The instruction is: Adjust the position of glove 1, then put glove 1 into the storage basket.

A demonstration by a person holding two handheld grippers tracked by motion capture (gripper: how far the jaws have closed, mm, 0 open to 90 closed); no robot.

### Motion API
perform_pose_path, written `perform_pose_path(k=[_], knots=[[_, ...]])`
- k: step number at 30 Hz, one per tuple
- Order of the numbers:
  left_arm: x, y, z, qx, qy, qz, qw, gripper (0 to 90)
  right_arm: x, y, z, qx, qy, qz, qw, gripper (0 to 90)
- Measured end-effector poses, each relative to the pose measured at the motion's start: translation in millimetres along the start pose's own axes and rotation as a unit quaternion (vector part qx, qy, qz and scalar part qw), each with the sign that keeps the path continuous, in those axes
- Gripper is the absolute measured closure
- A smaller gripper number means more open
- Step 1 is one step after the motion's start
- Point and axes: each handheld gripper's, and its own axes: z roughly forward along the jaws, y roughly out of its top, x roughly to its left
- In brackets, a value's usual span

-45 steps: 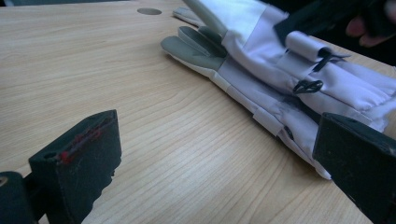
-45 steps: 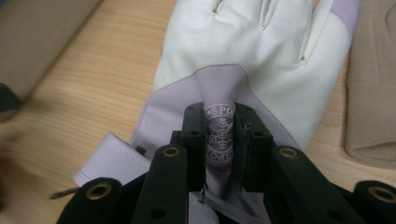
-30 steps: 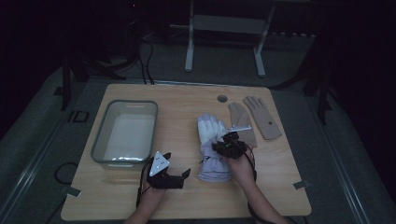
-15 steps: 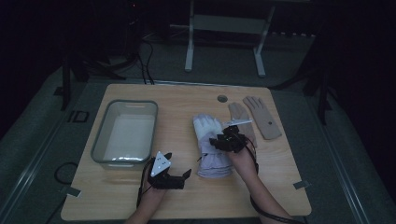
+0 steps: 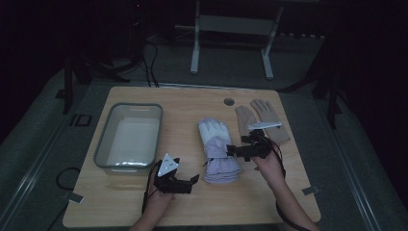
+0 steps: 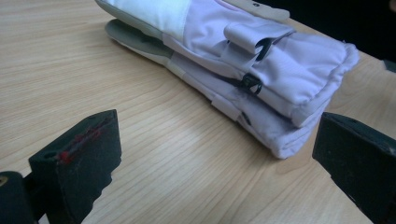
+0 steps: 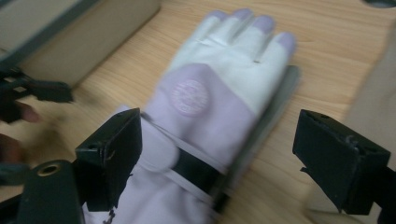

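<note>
1. Work in hand: a pair of lilac-and-white gloves [image 5: 219,150], stacked one on the other, lies near the middle of the table [image 5: 192,96], between a clear bin [image 5: 129,137] and a tan pair of gloves [image 5: 262,120]

2. Right gripper [image 5: 236,150]: hovers over the wrist end of the stack from the side of the tan pair. In the right gripper view its jaws stand wide apart, one on each side of the wrist strap, closed on nothing. That view is blurred, so I cannot tell whether either jaw touches the fabric

3. Left gripper [image 5: 191,180]: low over the table just beside the cuff end, jaws spread and empty; the left gripper view shows bare wood between them and the cuffs ahead

4. Progress, as judged: nothing is gripped or lifted yet. The bin appears empty. If the stack is meant for the bin, the grasp, the lift and the placing all remain

5. Orientation: the stack's long axis runs near-to-far on the table, slightly slanted. Fingertips point away from the person, cuffs toward the person. Its back, with a round badge [image 7: 190,97], faces up
</note>
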Motion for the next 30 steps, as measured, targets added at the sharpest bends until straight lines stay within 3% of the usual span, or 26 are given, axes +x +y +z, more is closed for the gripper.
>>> perform_pose_path(k=[4, 8, 10, 12, 14, 16, 18, 20, 22, 23, 26, 30], knots=[[-2.0, 10.2, -0.5, 0.003, -0.009, 0.001, 1.0000, 1.4, -10.1, -3.3, -4.3, -0.009, 0.001, -0.010, 0.9999, 16.8], [-5.3, 23.9, 1.6, 0.004, -0.031, -0.020, 0.9993, 1.4, -15.7, -0.9, -6.8, -0.014, -0.001, -0.009, 0.9999, 17.7], [-8.4, 32.2, 5.8, 0.025, -0.032, -0.023, 0.9989, 1.4, -15.9, 1.6, -6.4, -0.006, 0.012, 0.001, 0.9999, 17.8], [-12.2, 40.4, 12.2, 0.066, -0.027, -0.023, 0.9972, 1.4, -14.1, 3.7, -5.1, -0.008, 0.020, 0.017, 0.9996, 14.8], [-16.4, 48.4, 18.6, 0.099, -0.012, -0.026, 0.9947, 1.4, -9.5, 7.1, -2.4, -0.012, 0.018, 0.011, 0.9997, 13.2], [-17.4, 55.1, 23.5, 0.111, -0.025, -0.040, 0.9927, 1.5, -4.7, 10.9, 2.3, -0.013, 0.019, 0.011, 0.9997, 13.4], [-18.0, 61.0, 26.6, 0.116, -0.026, -0.046, 0.9918, 5.5, -1.8, 14.3, 8.2, -0.004, 0.019, 0.009, 0.9998, 18.5], [-18.6, 65.7, 29.3, 0.123, -0.025, -0.055, 0.9906, 5.6, -1.3, 15.9, 13.0, 0.005, 0.014, 0.008, 0.9999, 34.8], [-20.6, 68.2, 31.5, 0.130, -0.024, -0.057, 0.9896, 7.0, -3.2, 15.0, 17.9, 0.012, 0.012, 0.018, 0.9997, 41.6], [-21.8, 68.4, 32.4, 0.131, -0.022, -0.056, 0.9895, 8.9, -3.9, 13.5, 20.1, 0.018, 0.010, 0.019, 0.9996, 50.2], [-23.3, 65.8, 37.9, 0.145, -0.012, -0.053, 0.9880, 13.6, -7.1, 6.2, 28.2, 0.034, -0.007, 0.024, 0.9991, 51.5], [-21.8, 55.8, 49.3, 0.174, -0.004, -0.054, 0.9833, 15.4, -14.9, -4.5, 37.8, 0.057, 0.005, 0.044, 0.9974, 52.5]])
